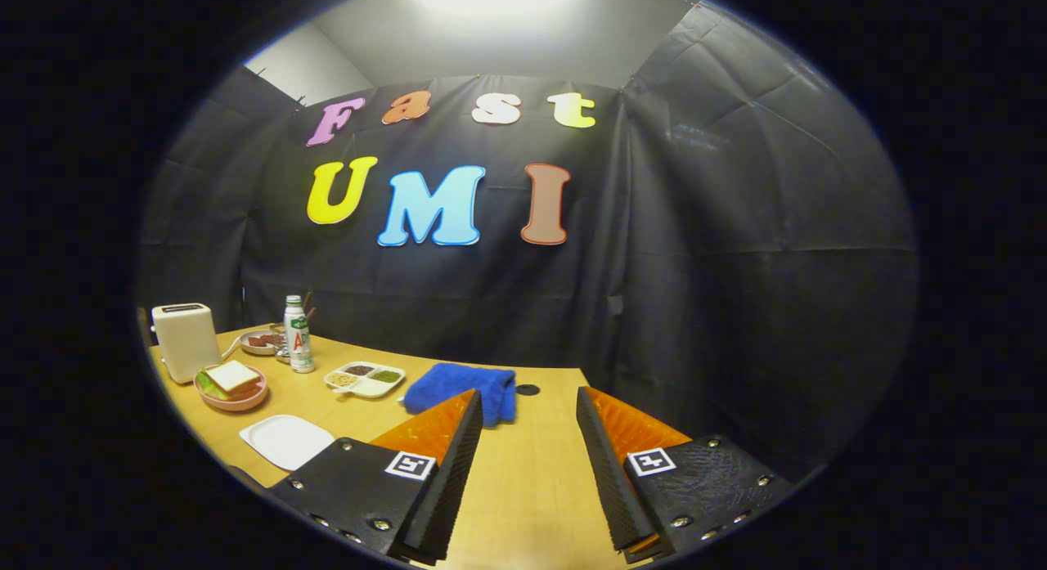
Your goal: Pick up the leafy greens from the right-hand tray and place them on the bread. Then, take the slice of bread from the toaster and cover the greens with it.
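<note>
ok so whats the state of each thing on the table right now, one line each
gripper: open, fingers apart over bare table, holding nothing
toaster: upright, slot contents cannot be told
pink bowl: holds greens with a bread slice on top
bottle: upright, capped
divided tray: three compartments, each filled
white plate: flat, bare
blue cloth: crumpled, just beyond the fingertips

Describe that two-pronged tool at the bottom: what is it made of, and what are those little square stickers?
It is a hand-held gripper with two wedge-shaped fingers, ridged on their inner faces. Each sits on a flat black plate fastened with round metal screws. Each plate carries a small square black-and-white printed marker. No cables visible.
</note>
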Demonstrator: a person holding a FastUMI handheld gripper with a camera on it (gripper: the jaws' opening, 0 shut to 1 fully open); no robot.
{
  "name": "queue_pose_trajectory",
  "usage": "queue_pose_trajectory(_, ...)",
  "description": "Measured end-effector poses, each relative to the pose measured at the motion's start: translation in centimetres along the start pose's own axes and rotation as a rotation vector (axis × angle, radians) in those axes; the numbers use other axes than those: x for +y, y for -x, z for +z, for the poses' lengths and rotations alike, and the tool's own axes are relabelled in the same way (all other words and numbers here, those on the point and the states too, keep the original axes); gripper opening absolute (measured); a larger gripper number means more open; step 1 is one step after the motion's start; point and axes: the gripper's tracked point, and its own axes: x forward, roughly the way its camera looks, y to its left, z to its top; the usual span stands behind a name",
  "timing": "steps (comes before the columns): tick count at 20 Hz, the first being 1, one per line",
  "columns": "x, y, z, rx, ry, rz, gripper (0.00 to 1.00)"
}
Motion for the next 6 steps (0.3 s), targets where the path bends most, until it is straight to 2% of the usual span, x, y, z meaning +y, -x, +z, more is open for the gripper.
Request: queue_pose_trajectory(6, -7.3, -2.1, -1.6, -0.132, 0.018, 0.024, 0.71)
